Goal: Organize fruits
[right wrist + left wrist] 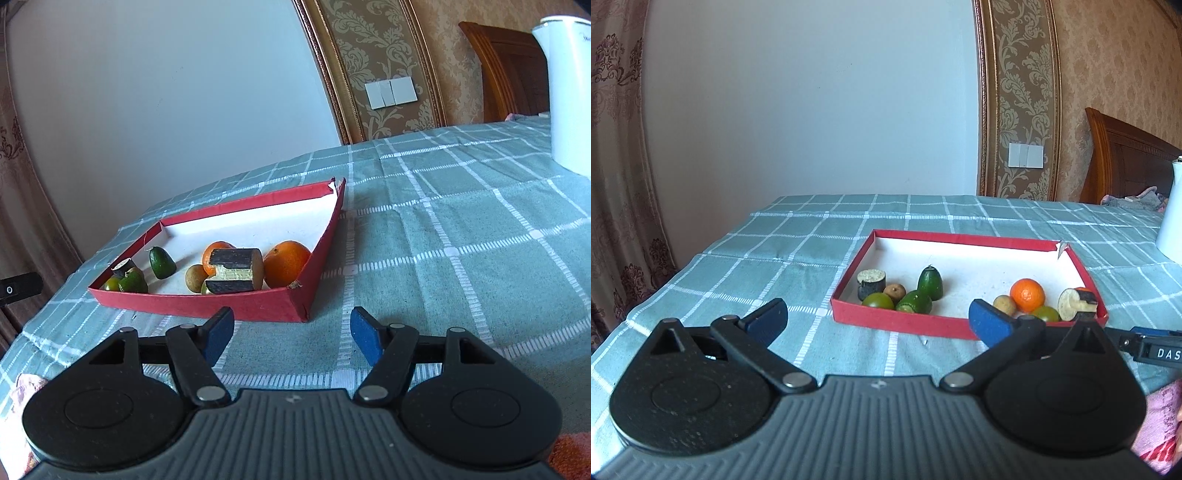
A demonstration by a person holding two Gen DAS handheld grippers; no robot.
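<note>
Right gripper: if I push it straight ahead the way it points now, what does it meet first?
Probably the red tray: its near right corner stands just ahead of the open, empty right gripper. Only tablecloth lies between. Depth is uncertain, so it might slip past the corner.

Ahead of and beneath the left gripper [877,319]: a table under a teal cloth with a white grid [798,251]. Lying directly on it, just beyond the fingertips: a shallow red box with a white floor [886,322], fruit pieces inside. Farther off, to the gripper's right: a white jug [1171,221] standing on the cloth. From the right gripper [291,334], same red box just ahead to the left, jug well apart at far right.
</note>
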